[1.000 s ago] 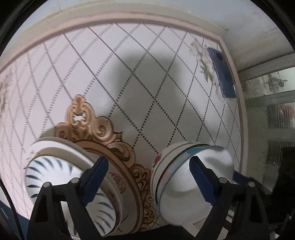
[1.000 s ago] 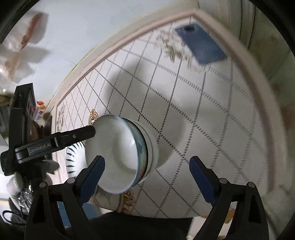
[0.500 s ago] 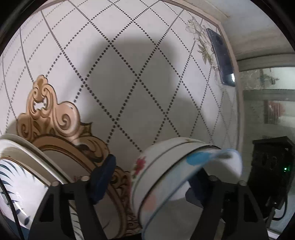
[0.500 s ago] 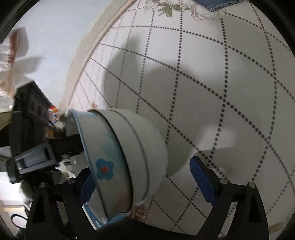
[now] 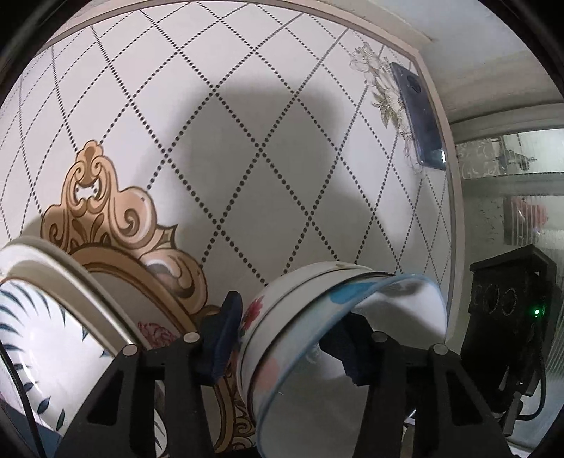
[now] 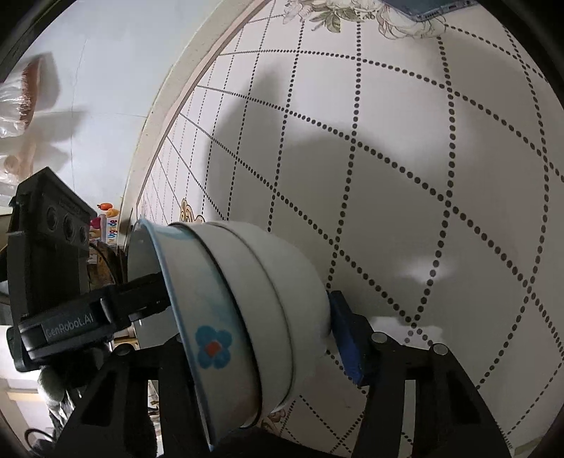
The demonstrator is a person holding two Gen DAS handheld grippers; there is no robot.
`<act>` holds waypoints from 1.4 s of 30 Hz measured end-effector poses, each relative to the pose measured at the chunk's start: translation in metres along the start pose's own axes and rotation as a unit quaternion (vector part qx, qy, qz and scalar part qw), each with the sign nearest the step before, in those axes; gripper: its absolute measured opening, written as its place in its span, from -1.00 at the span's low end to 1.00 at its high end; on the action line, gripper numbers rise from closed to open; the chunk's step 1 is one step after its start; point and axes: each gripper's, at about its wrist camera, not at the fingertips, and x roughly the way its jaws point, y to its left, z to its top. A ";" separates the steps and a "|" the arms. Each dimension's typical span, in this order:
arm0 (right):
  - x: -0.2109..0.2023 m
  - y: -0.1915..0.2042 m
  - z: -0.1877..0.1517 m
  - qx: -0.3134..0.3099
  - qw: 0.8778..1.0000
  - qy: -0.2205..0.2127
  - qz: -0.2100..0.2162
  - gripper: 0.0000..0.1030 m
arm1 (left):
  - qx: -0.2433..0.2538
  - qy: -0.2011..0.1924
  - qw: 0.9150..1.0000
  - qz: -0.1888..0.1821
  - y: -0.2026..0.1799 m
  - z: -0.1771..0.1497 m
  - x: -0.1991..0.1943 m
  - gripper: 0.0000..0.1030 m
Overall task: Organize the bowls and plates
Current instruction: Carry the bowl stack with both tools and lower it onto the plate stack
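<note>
A stack of nested bowls (image 5: 299, 334) with flower prints lies tipped on its side. My left gripper (image 5: 289, 338) is shut on its rim: one pad outside by the red flower, the other inside the top bowl. In the right wrist view the same bowl stack (image 6: 246, 317) fills the space between my right gripper's (image 6: 253, 338) fingers; the right pad touches the stack's base, the left pad is hidden. The left gripper's finger (image 6: 105, 306) reaches into the top bowl. A stack of plates with a blue leaf pattern (image 5: 42, 324) sits at lower left.
The table (image 5: 246, 158) has a dotted diamond cloth with a gold ornament. A blue phone (image 5: 419, 116) lies near its far right corner; it also shows in the right wrist view (image 6: 430, 7). A black device (image 5: 507, 317) stands to the right.
My left gripper closed on the bowl stack's rim and tipped it up. My right gripper moved in low around the stack, its right pad now against the base.
</note>
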 end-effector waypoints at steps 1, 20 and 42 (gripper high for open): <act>0.001 0.000 -0.001 0.002 1.000 0.002 0.000 0.10 | -0.001 0.001 1.000 0.002 -0.001 0.000 0.003 -0.08; -0.003 0.069 -0.011 -0.026 0.999 0.044 0.010 0.10 | -0.044 -0.024 0.999 -0.001 0.039 -0.014 -0.069 -0.08; 0.120 0.176 -0.038 -0.134 0.975 0.179 0.016 0.10 | -0.198 -0.068 0.978 0.016 0.190 -0.048 -0.104 -0.08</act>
